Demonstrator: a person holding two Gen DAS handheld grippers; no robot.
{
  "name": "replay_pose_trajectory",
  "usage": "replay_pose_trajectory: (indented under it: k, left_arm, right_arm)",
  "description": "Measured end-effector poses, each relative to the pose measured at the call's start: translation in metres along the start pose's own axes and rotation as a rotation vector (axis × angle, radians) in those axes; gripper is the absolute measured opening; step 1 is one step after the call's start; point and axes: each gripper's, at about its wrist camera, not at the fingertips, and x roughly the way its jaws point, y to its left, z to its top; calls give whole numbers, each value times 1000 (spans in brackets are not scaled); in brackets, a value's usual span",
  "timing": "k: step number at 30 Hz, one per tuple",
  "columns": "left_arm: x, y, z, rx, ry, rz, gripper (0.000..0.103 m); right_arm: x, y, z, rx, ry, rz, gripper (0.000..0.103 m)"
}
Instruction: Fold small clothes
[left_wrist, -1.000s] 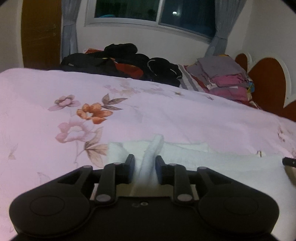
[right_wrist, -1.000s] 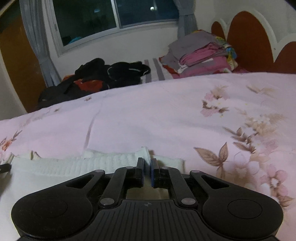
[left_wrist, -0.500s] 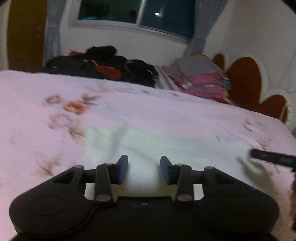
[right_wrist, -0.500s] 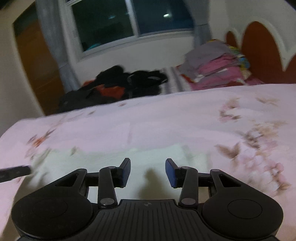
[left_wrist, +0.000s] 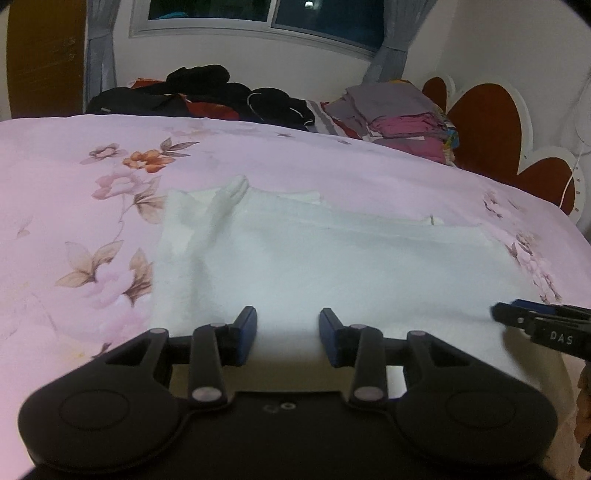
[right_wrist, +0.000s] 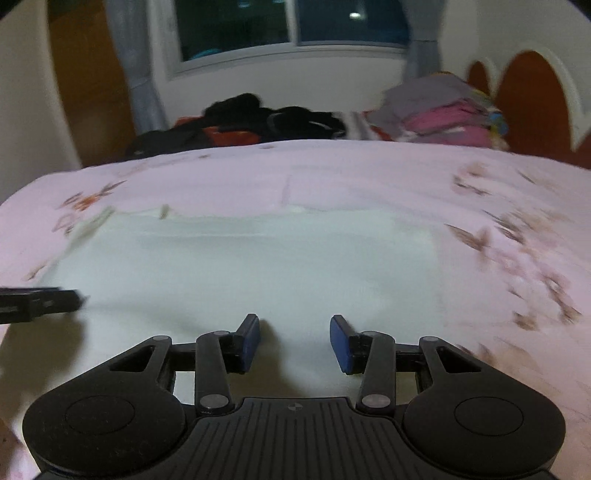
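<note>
A white knitted garment lies spread flat on the pink flowered bedcover, with a pinched-up ridge near its far left corner. My left gripper hovers open over the garment's near edge, nothing between its blue pads. In the right wrist view the same white garment fills the middle. My right gripper stands open above its near edge, empty. Each gripper's tip shows in the other's view: the right gripper at the right edge, the left gripper at the left edge.
At the far side of the bed lie a heap of dark clothes and a stack of folded grey and pink clothes. A red and white scalloped headboard stands at the right. A window with curtains is behind.
Both grippers have let go of the garment's far edge, opened, and drawn back towards its near edge. The garment now lies flat, with a ridge left where the left gripper pinched it.
</note>
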Motion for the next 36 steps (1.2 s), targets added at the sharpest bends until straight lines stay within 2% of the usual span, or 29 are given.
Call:
replay_pose_trajectory:
  k: [5,9,13,16,20,25,28,32,36]
  left_arm:
    - [-7,-2,0,-7,-3,26,37]
    - [-18,-13,-2,-5,-3,7,39]
    - [-17,-21,-9,1,14,10,40]
    - [-11,-19,-15,-3,53,35,40]
    - [-12,-17,-19,13,52,45,40]
    - [-15,-15,-21,25,55,34,40]
    - [-17,-13,-23,17,58,26,40]
    - [-20,-11,-26,30,62,16,40]
    - [-26,-9,-27,16,73,10,40]
  right_arm:
    - [-4,-5,-4,-18,1,-16,43]
    - [-20,3,-1,21,-37,43,43]
    - [-25,24,-1,5,-24,96,43]
    - [-23,36,-8,-16,-3,102,43]
    - [-19,30,-16,-9,17,77,43]
    - [-35,23,-21,-5,11,28,43]
    - [-33,17,-33,-17,61,-16,43]
    - [-45,13,-37,18,53,-38,43]
    - [-45,16,-46,-12,85,-71,43]
